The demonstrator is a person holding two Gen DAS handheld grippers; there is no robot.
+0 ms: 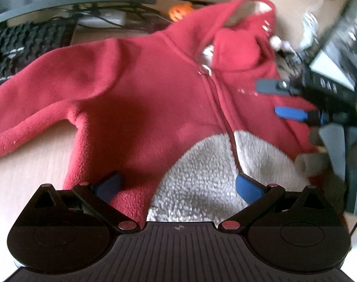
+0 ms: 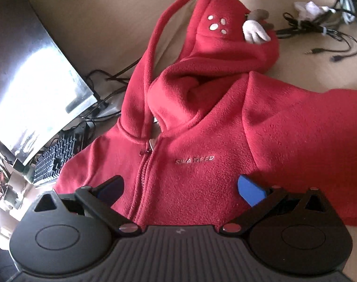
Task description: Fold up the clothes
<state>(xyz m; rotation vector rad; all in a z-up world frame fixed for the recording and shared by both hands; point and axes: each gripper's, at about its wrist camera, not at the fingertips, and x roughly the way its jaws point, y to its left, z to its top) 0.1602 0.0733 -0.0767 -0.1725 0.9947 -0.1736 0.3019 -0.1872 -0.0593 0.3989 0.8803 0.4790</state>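
Observation:
A red fleece zip hoodie (image 1: 143, 89) with a white fluffy belly patch (image 1: 201, 171) lies face up on a wooden desk (image 1: 25, 183). My left gripper (image 1: 178, 185) is open just above its lower front, over the white patch. The hoodie fills the right wrist view (image 2: 201, 141), hood (image 2: 216, 35) pointing away, one sleeve (image 2: 319, 122) stretched right. My right gripper (image 2: 180, 188) is open over the chest below the small logo (image 2: 194, 160). It also shows at the right of the left wrist view (image 1: 274, 98), open over the hoodie's side.
A black keyboard (image 1: 25, 47) and a monitor base (image 1: 72, 0) stand behind the left sleeve. A monitor (image 2: 32, 70) and the keyboard (image 2: 54, 162) show at the left. Loose cables (image 2: 319, 33) lie beyond the hood. An orange toy (image 1: 179, 11) sits at the back.

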